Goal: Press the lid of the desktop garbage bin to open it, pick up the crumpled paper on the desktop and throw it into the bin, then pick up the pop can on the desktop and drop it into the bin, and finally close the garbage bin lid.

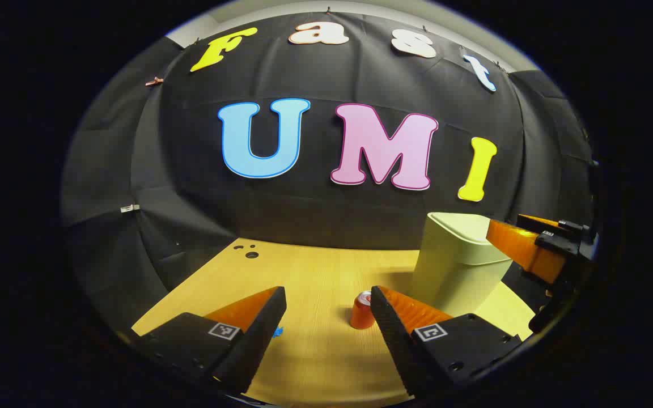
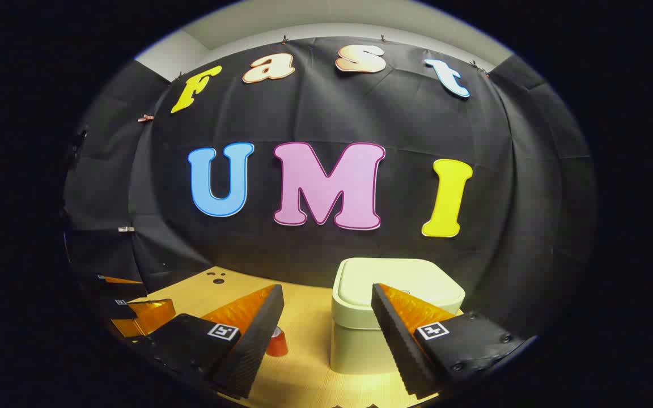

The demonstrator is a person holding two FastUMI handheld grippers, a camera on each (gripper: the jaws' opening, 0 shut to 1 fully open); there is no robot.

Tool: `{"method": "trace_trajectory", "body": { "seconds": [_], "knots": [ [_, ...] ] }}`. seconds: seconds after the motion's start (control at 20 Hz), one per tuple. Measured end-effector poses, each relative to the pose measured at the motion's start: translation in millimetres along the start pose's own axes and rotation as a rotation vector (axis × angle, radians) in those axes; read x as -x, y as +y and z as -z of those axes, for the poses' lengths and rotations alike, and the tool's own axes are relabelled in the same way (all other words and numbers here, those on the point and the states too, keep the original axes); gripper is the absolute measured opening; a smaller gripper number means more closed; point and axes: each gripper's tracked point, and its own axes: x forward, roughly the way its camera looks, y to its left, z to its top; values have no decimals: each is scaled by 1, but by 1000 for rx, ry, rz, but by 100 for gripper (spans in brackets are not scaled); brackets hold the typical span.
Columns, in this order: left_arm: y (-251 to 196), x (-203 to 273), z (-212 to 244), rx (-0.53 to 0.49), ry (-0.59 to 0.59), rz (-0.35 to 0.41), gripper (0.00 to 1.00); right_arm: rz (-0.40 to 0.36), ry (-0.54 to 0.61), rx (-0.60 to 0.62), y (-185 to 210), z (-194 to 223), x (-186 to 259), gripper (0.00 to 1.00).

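Note:
The pale green bin (image 1: 454, 266) stands on the wooden table with its lid (image 2: 397, 277) down. An orange pop can (image 1: 362, 310) stands upright in front of the bin, close beside one finger of my open left gripper (image 1: 326, 292). A small blue scrap (image 1: 277, 331), perhaps the crumpled paper, peeks out beside the other finger. My right gripper (image 2: 326, 288) is open and empty, held just in front of and above the bin (image 2: 360, 340). The can (image 2: 277, 343) is partly hidden behind one of its fingers. The right gripper (image 1: 530, 249) also appears at the bin's far side.
The wooden table (image 1: 315, 272) has a few small dark holes (image 1: 250, 253) near its back left corner. The black cloth wall rises close behind the bin. The left gripper (image 2: 134, 314) shows low at the left edge of the right gripper view.

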Motion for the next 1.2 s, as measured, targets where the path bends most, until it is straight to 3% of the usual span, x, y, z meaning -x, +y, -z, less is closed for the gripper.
{"method": "trace_trajectory", "body": {
  "seconds": [0.3,0.45,0.65,1.2],
  "knots": [
    [3,3,11,16,29,41,96,5,42,-7,12,10,19,98],
    [-7,4,13,35,27,98,96,4,41,13,17,8,26,98],
    [-12,3,7,5,8,127,96,11,49,18,19,9,28,98],
    [-3,-7,6,6,13,131,96,57,42,12,15,6,23,98]
  ]
}}
